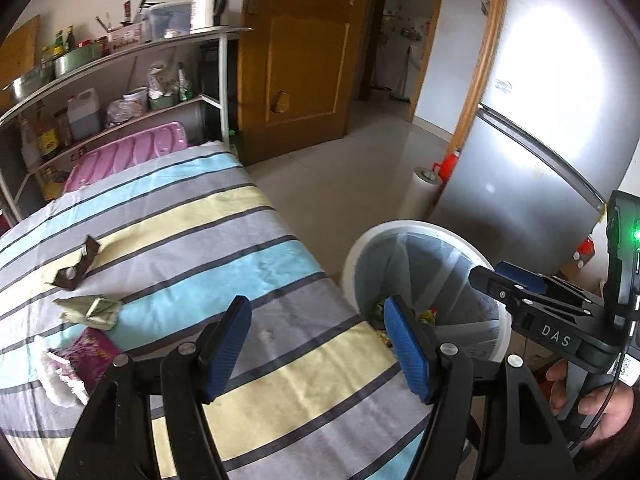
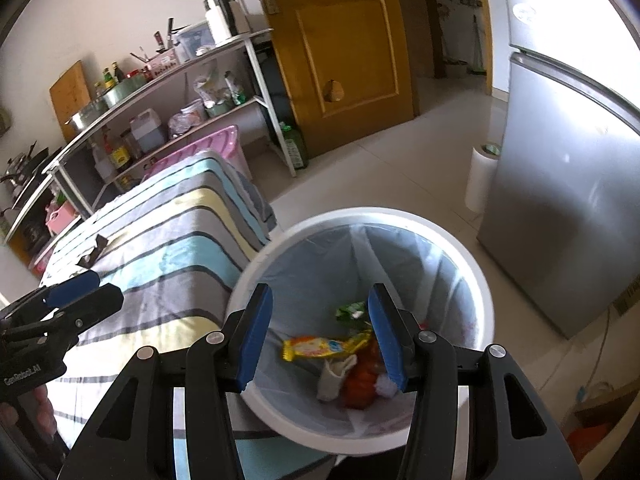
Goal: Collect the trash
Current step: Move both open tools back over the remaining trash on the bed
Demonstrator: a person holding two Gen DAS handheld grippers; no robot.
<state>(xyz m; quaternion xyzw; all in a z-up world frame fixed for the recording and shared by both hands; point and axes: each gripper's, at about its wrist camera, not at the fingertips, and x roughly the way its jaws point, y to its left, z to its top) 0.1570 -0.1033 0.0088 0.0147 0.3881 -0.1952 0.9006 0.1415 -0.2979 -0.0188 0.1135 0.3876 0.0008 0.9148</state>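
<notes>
The left gripper (image 1: pixel 318 344) blocks part of the white bin (image 1: pixel 424 228): its right pad covers much of the rubbish inside, so only scraps of colour show there. The purple packet (image 1: pixel 90 354) at 8 o'clock is half under white crumpled tissue (image 1: pixel 60 380), and its print is too blurred to read. In the right wrist view the table's trash is mostly cut off; only the dark brown wrapper (image 2: pixel 94 254) shows, at 9 o'clock.

The left gripper's jaws stand wide with nothing between them, over the striped cloth (image 1: pixel 240 240). The right gripper (image 2: pixel 320 338) also stands wide and empty, above the bin mouth, where a yellow wrapper (image 2: pixel 320 348), a green scrap (image 2: pixel 350 312) and red trash (image 2: pixel 360 384) lie in the liner.

On the cloth lie the brown wrapper (image 1: pixel 78 266) and a green crumpled wrapper (image 1: pixel 94 310), at 9 o'clock. A silver fridge (image 1: pixel 540 140) stands at 2 o'clock, a shelf rack (image 1: pixel 120 52) at 11, a paper roll (image 1: pixel 420 196) beside the fridge.
</notes>
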